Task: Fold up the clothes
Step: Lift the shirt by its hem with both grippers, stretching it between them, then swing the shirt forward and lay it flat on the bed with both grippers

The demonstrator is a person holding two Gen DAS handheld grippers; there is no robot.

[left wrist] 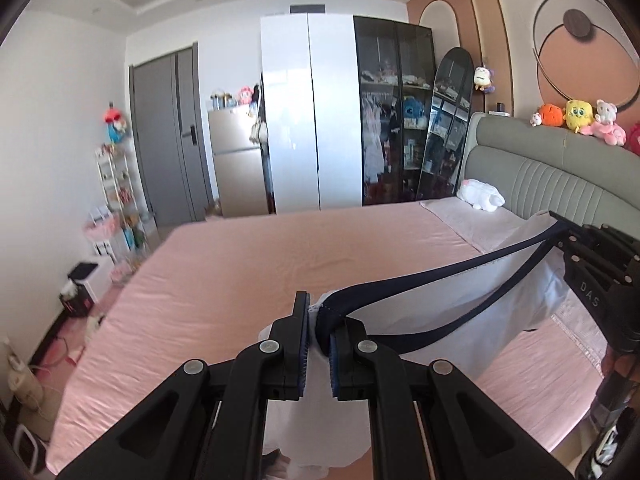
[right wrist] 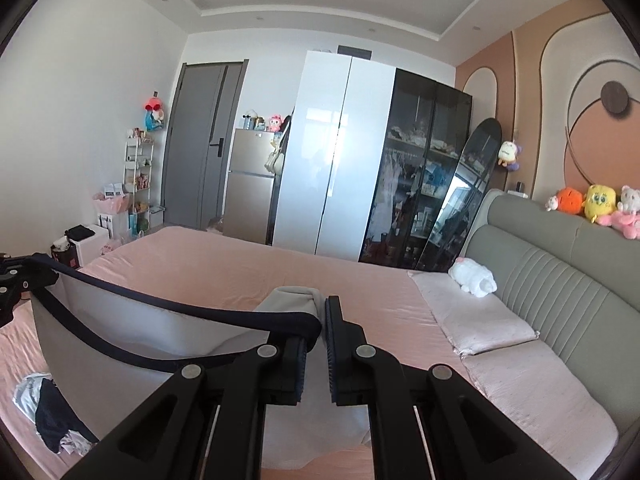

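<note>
Two grippers, left (left wrist: 318,344) and right (right wrist: 323,340), each pinch one end of the garment's (left wrist: 460,312) navy band, stretched level between them above the bed's (left wrist: 240,280) near edge.

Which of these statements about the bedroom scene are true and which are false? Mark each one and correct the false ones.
1. Both grippers are clamped on the same white garment with a navy band. True: left gripper, right gripper.
2. The garment lies flat on the bed. False: it hangs stretched between the grippers above the pink bed.
3. A white plush toy lies near the pillows. True.
4. The wardrobe's doors are all white. False: the wardrobe has white doors beside dark glass ones.
5. A small heap of other clothes lies on the bed. True.
</note>
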